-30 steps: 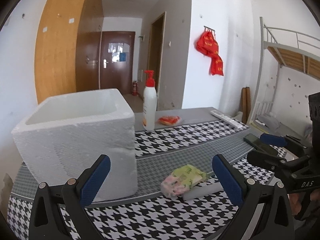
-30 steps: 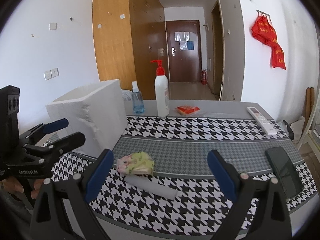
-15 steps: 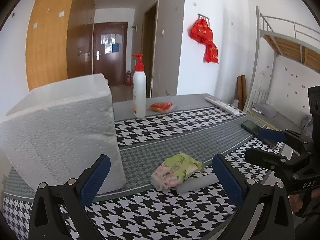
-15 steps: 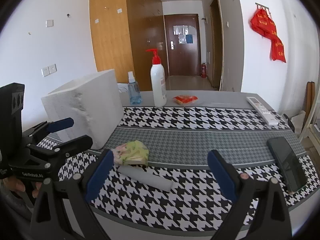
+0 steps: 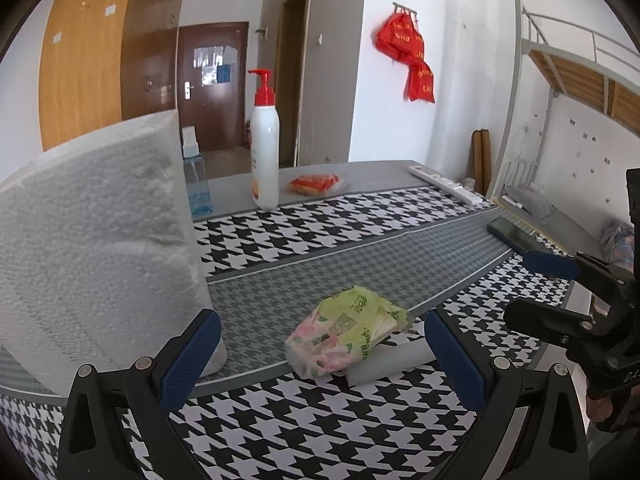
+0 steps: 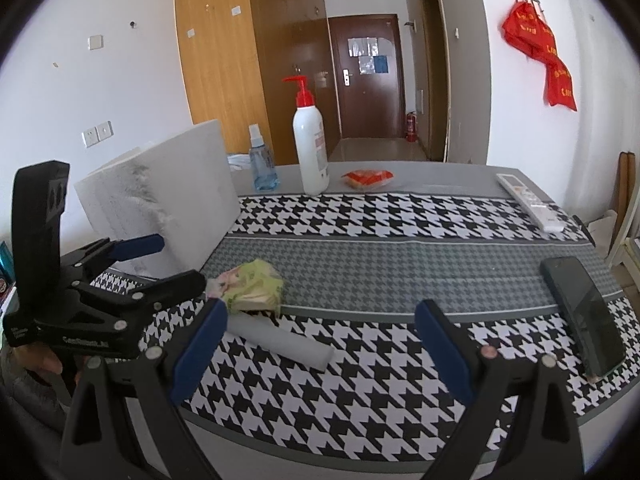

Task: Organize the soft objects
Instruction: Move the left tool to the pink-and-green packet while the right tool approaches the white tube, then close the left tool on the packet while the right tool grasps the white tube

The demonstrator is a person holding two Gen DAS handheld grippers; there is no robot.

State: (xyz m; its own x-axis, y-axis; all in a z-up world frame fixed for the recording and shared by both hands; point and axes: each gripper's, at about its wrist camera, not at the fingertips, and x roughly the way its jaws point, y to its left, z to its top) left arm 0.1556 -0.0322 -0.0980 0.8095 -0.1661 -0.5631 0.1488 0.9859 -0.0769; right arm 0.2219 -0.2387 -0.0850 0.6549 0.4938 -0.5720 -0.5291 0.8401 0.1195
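A green and pink soft tissue pack (image 5: 346, 330) lies on the houndstooth tablecloth, resting against a white foam roll (image 5: 390, 362). Both also show in the right wrist view: the pack (image 6: 252, 286) and the roll (image 6: 280, 342). A white foam box (image 5: 92, 240) stands at the left; it also shows in the right wrist view (image 6: 168, 204). My left gripper (image 5: 320, 364) is open and empty, low and just short of the pack. My right gripper (image 6: 320, 352) is open and empty, to the right of the roll.
A white pump bottle (image 6: 310, 152), a small blue spray bottle (image 6: 262, 168) and an orange packet (image 6: 366, 178) stand at the back. A remote (image 6: 528, 200) and a dark phone (image 6: 584, 312) lie at the right. The table's front edge is just below both grippers.
My left gripper has dropped lower and closer to the tissue pack; the foam box's opening is no longer seen. My right gripper has shifted slightly forward. Nothing has been taken hold of.
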